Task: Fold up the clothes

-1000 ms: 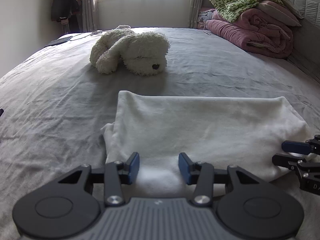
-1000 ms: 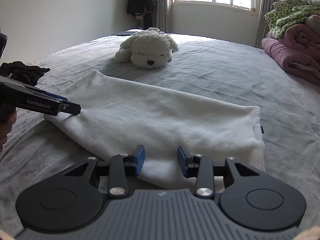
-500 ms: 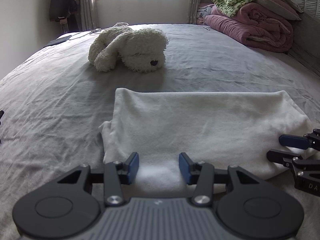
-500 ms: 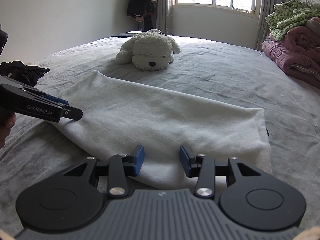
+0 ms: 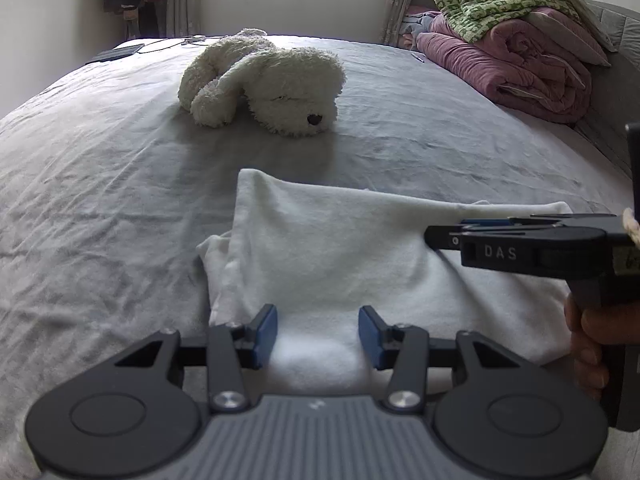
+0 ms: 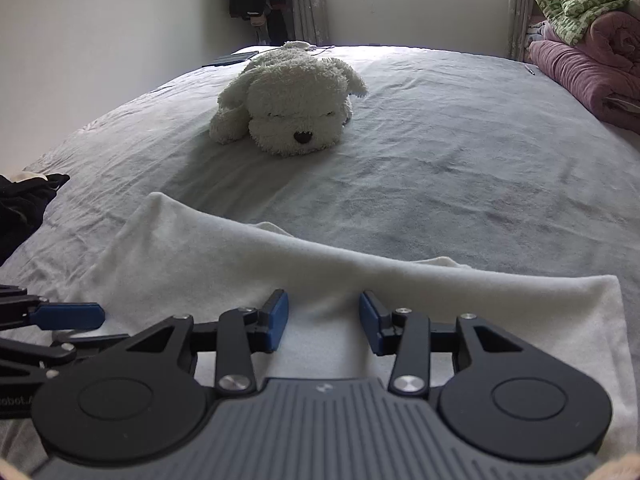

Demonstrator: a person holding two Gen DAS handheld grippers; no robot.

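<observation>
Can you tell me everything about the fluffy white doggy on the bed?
The plush dog is creamy white with shaggy, curly fur that looks soft like terry cloth. It has a dark nose, thin stitched lines for closed eyes, and long floppy ears. It lies flat on its tummy, as if asleep, on the grey bedsheet, beyond the white garment and not touching it. Only the sheet touches it; neither gripper is near.
</observation>
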